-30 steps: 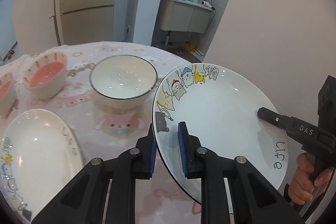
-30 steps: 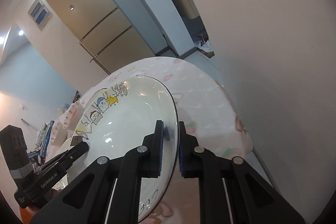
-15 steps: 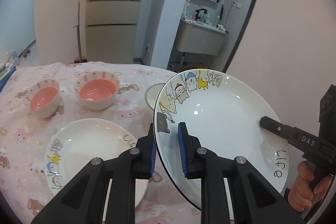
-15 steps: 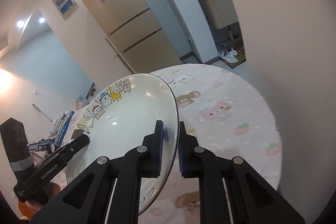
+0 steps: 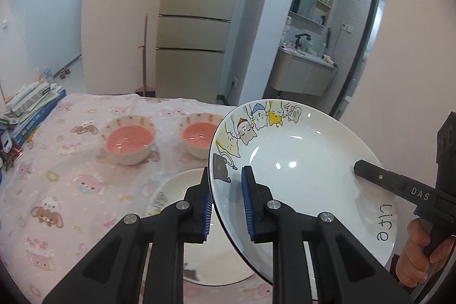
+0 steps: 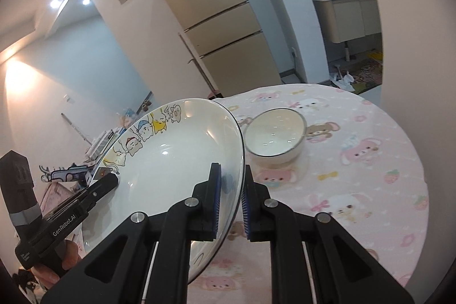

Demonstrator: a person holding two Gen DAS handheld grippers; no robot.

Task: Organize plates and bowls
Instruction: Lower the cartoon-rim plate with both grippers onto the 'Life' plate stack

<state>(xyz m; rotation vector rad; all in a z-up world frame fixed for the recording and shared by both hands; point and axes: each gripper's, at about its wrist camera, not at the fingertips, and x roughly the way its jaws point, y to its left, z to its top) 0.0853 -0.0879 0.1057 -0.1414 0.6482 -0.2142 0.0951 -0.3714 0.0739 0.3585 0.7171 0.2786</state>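
A white plate point(image 5: 299, 170) with cartoon cats and the word "life" on its rim hangs tilted above the table, held from both sides. My left gripper point(image 5: 226, 190) is shut on its left rim, and my right gripper point(image 6: 230, 190) is shut on the opposite rim. A second cartoon plate point(image 5: 176, 190) lies flat on the cloth just below and left of the held one. Two pink-lined bowls point(image 5: 129, 140) point(image 5: 199, 137) stand farther back. In the right wrist view a white bowl point(image 6: 275, 133) with a dark rim stands just beyond the held plate.
The round table point(image 6: 370, 161) wears a pink cartoon cloth, and a wall runs close along its right side. A stack of books point(image 5: 31, 107) sits at the table's far left edge. A person's hand point(image 5: 419, 250) grips the right gripper's handle.
Both grippers have carried the plate up and to the left over the table. The pink bowls came to the middle of the left view, and the lying plate now sits beneath the held one.
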